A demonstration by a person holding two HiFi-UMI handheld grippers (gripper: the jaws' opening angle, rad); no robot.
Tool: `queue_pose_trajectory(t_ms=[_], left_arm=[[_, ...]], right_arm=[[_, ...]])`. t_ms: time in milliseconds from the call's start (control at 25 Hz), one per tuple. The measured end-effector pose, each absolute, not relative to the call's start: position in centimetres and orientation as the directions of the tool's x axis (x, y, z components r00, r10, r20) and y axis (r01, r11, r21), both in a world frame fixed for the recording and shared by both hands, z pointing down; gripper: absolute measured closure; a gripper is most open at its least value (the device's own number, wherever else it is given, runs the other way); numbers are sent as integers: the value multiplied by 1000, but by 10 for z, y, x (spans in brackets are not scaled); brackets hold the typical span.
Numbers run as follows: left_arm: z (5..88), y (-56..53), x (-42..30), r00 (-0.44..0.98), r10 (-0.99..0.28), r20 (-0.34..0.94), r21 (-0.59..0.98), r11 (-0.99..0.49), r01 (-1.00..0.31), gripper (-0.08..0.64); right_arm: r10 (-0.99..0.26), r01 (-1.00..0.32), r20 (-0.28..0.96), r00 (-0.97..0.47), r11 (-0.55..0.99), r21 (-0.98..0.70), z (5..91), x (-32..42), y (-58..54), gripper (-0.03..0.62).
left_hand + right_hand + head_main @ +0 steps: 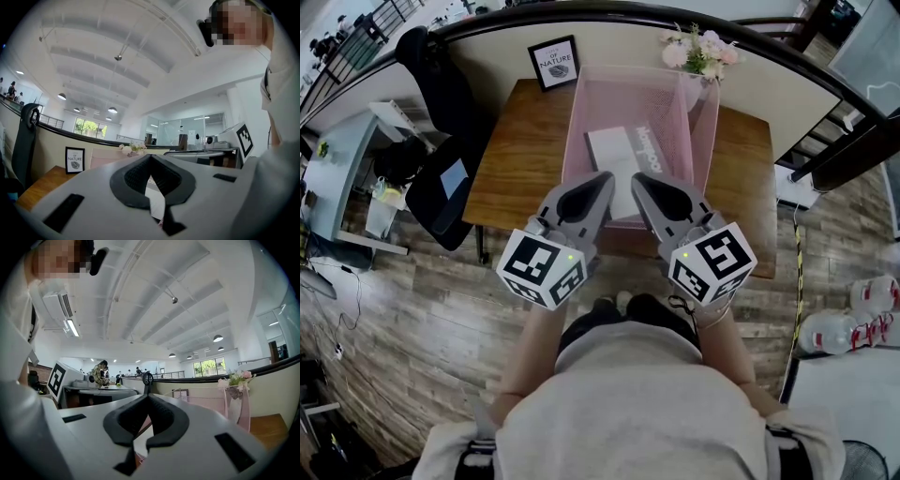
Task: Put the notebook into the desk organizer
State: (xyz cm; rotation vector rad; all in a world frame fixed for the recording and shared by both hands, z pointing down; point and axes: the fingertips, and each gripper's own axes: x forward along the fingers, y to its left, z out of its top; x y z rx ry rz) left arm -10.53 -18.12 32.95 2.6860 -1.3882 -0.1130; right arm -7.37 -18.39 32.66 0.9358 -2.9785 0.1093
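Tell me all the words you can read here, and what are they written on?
"OF NATURE": on the framed sign at the back of the desk. The small line above it is too tiny to read.
"Hampoo", maybe: sideways white letters on the notebook in the pink organizer. They are blurry, so I'm not sure.
The cubes have only black-and-white square patterns and no words.
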Motion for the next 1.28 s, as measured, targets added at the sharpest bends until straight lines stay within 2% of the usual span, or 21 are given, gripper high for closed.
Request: queue_pose_trajectory(t_ms=[560, 1280], left_arm=[[339, -189, -108, 570, -822, -1, 188, -560, -807, 548], [342, -192, -103, 570, -821, 17, 181, -558, -810, 548]], right_arm=[[-598, -600, 56, -800, 796, -79, 335, -69, -192, 581], [-596, -600, 68, -800, 797, -71, 337, -68, -195, 581]])
